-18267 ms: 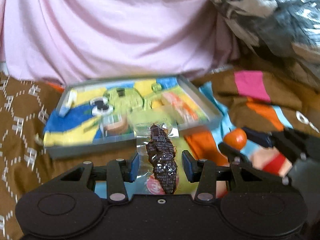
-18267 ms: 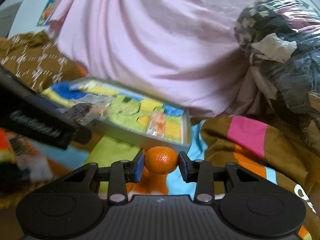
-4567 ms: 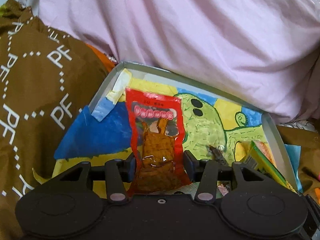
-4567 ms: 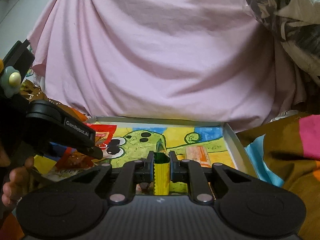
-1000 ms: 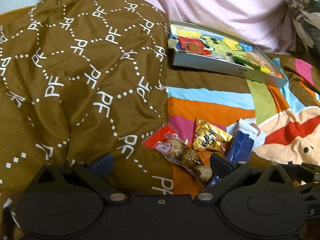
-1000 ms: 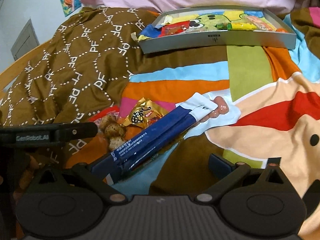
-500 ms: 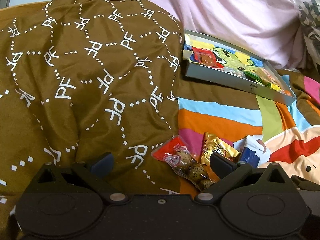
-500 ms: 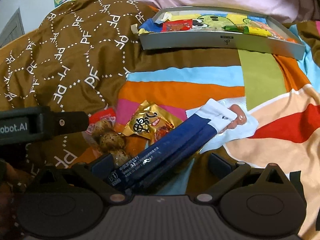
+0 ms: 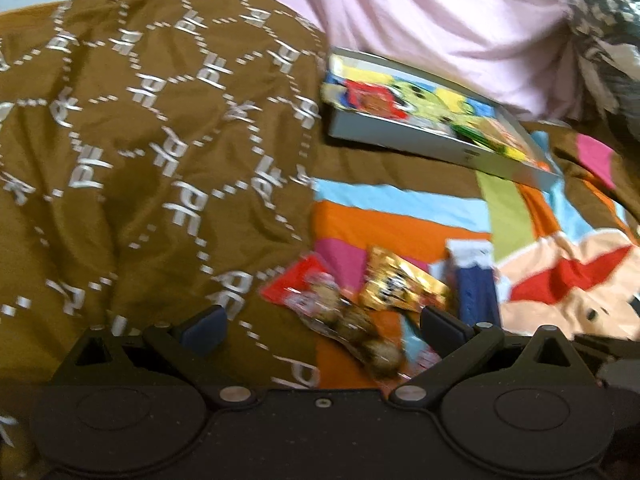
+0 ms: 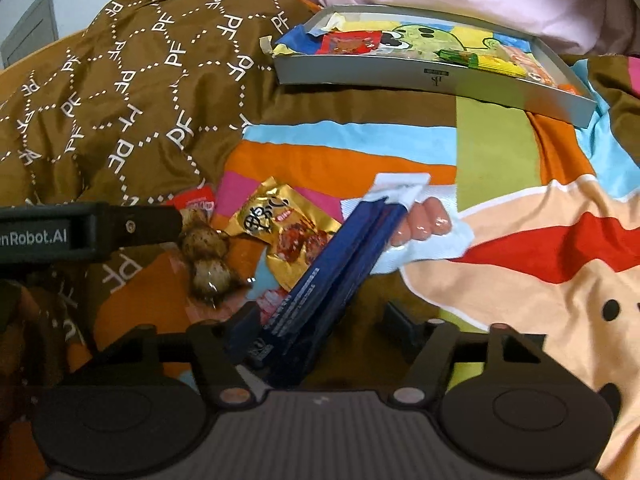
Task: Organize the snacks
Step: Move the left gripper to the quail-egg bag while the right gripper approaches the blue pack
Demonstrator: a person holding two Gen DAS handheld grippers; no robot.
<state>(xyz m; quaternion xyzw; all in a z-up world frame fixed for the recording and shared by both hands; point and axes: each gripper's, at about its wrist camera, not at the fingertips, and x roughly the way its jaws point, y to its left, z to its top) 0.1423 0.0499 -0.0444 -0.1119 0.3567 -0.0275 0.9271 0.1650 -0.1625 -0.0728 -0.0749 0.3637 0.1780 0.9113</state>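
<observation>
Loose snacks lie on the bedspread: a long dark blue packet (image 10: pixel 328 276), a gold packet (image 10: pixel 280 224), a clear packet of brown balls (image 10: pixel 204 256) and a pink sausage in a pale wrapper (image 10: pixel 424 224). My right gripper (image 10: pixel 320 326) straddles the blue packet's near end. Its jaws are closing; the left pad is at the packet's edge and the right pad stands apart from it. My left gripper (image 9: pixel 322 326) is wide open over the brown-ball packet (image 9: pixel 352 328), beside the gold packet (image 9: pixel 400 286). In the right wrist view the left gripper (image 10: pixel 88 232) reaches in from the left.
A grey tray (image 10: pixel 420 76) with a cartoon lining holds several snacks at the back; the same tray (image 9: pixel 432 148) is seen from the left wrist. A brown patterned quilt (image 9: pixel 140 140) bulges on the left. Pink bedding (image 9: pixel 440 12) rises behind the tray.
The right gripper's jaws have narrowed from wide open around the blue packet's near end. The left gripper stays wide open, its view shifted slightly and blurred.
</observation>
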